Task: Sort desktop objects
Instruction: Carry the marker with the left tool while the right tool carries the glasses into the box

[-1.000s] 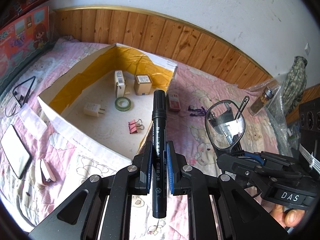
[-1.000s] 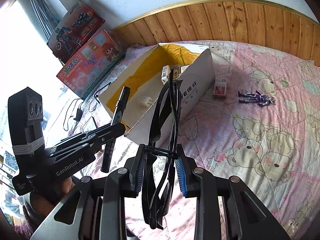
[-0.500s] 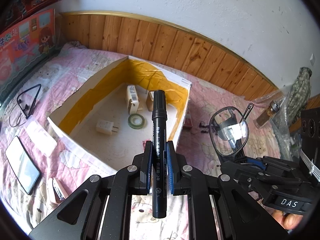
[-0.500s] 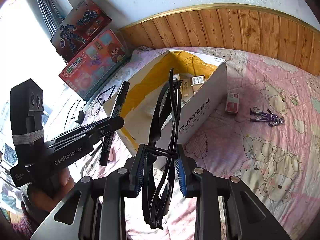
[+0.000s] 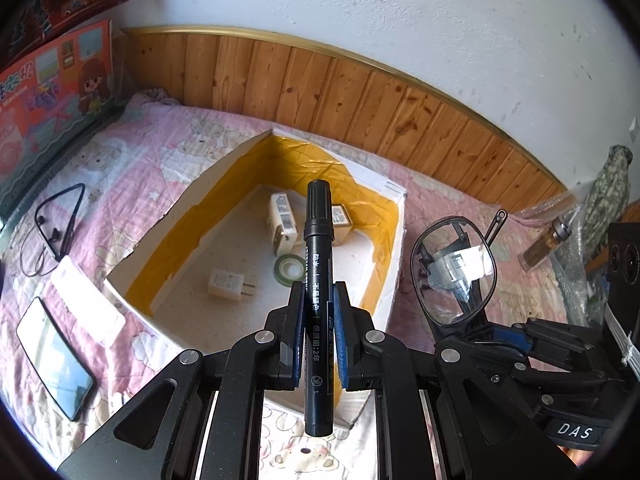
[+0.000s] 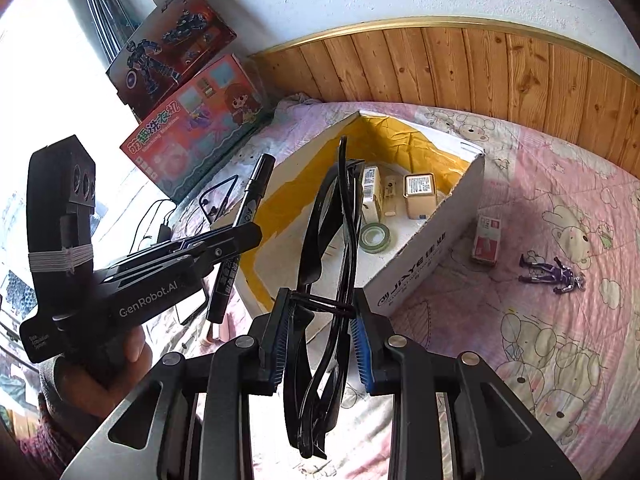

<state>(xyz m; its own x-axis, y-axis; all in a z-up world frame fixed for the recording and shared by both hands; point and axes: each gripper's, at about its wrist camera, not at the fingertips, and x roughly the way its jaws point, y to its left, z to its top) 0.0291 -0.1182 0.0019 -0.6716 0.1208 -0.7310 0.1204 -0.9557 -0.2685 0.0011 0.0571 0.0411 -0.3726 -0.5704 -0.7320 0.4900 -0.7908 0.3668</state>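
Note:
My left gripper (image 5: 319, 308) is shut on a black marker pen (image 5: 318, 264), held upright above the near edge of an open white cardboard box (image 5: 394, 248) lined with yellow tape. My right gripper (image 6: 320, 312) is shut on folded black-framed glasses (image 6: 324, 240), held just right of the left gripper, over the box's near wall. The glasses also show in the left wrist view (image 5: 454, 268), and the marker in the right wrist view (image 6: 240, 240). Inside the box lie a white charger (image 5: 228, 285), a green tape roll (image 5: 289, 268) and two small boxes (image 5: 284, 224).
A pink quilt covers the surface. On it left of the box lie a phone (image 5: 54, 354), a white case (image 5: 86, 302) and black earphones (image 5: 60, 220). Right of the box are a small red-and-white packet (image 6: 486, 240) and a purple figure (image 6: 554, 274). Toy boxes (image 6: 192, 132) lean on the wall.
Both grippers have moved forward and risen toward the box, which now sits closer and more directly beneath them. The pink binder clip in the box is now hidden behind my fingers.

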